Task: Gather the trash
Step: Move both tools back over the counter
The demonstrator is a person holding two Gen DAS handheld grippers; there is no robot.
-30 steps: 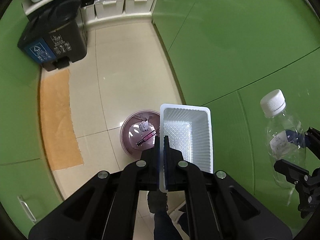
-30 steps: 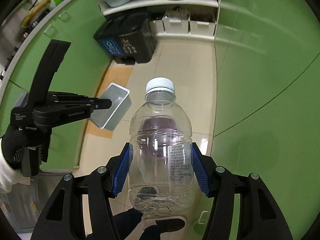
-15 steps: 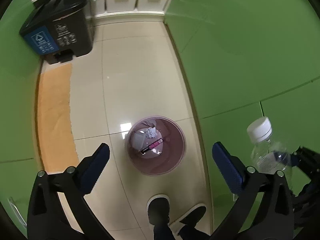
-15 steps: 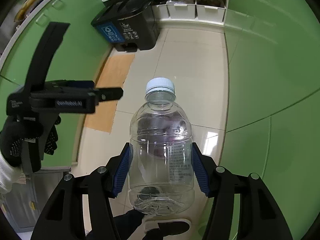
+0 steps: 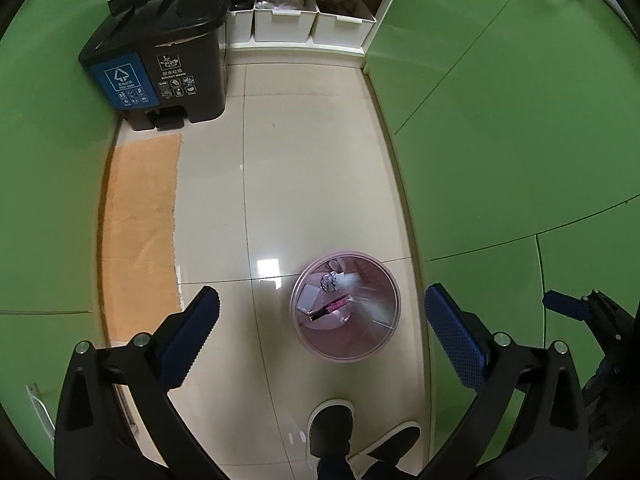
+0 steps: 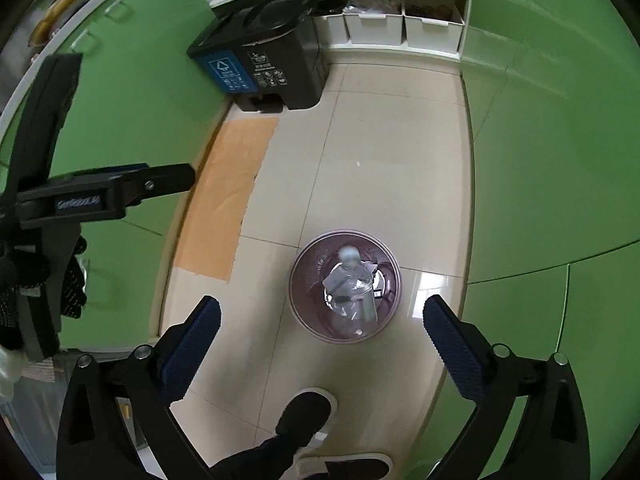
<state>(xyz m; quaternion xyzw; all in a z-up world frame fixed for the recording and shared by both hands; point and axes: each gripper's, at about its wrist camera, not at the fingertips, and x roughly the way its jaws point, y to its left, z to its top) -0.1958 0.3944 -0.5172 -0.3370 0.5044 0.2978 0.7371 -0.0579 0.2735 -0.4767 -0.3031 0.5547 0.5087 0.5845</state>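
A round pink waste bin (image 5: 346, 306) stands on the tiled floor; it also shows in the right wrist view (image 6: 346, 286). A clear plastic bottle (image 6: 352, 280) with a white cap is blurred inside the bin's mouth. In the left wrist view it is a pale streak (image 5: 366, 294) over crumpled paper and a pink pen. My left gripper (image 5: 320, 328) is open and empty above the bin. My right gripper (image 6: 322, 330) is open and empty above the bin. The left gripper's side shows in the right wrist view (image 6: 100, 196).
A black two-part pedal bin (image 5: 160, 72) stands at the far left by white shelves with storage boxes (image 5: 286, 20). An orange mat (image 5: 140, 236) lies along the left cabinets. Green cabinet doors (image 5: 520, 120) line both sides. The person's shoes (image 5: 332, 428) are below.
The left gripper opened and dropped the white plastic tray into the bin. The right gripper then opened and the bottle fell into the bin. Both views swung over the bin.
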